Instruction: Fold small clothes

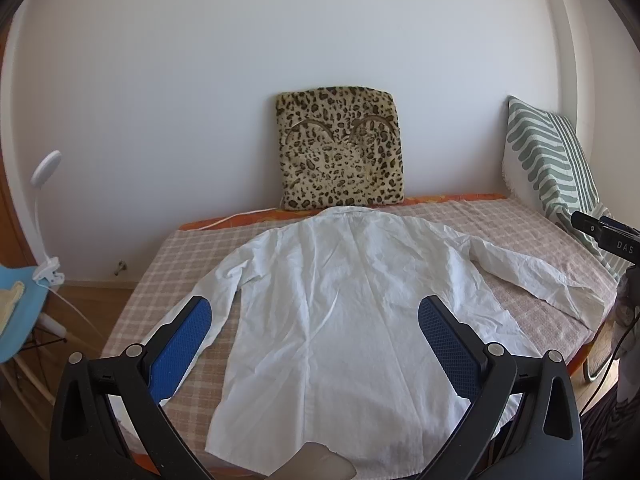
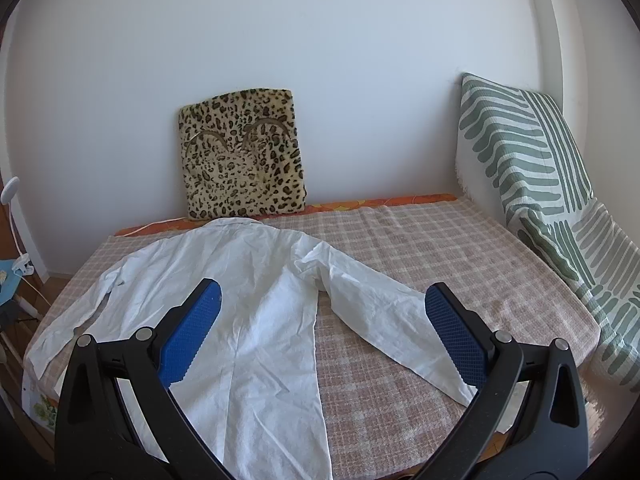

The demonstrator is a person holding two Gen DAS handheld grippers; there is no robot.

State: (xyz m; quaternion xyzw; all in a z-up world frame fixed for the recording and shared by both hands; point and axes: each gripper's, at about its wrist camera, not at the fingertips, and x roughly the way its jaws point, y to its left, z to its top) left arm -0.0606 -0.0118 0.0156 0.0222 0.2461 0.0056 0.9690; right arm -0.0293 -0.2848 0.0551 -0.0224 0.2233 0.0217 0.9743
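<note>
The only lettering you can read is "DAS", in pale capitals on the black device (image 1: 612,238) poking in at the right edge of your left wrist view (the word runs off the frame, so it may be cut short). Your right wrist view gives you no legible text, label or number.

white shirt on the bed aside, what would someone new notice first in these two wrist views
The leopard-print cushion propped upright against the white wall at the head of the bed draws the eye most, right behind the collar of the white shirt, which lies spread flat with both sleeves out on the checked bedcover. Next comes the green-and-white striped pillow leaning in the right corner. Both the left gripper and right gripper hover open above the shirt, blue pads showing.
</note>
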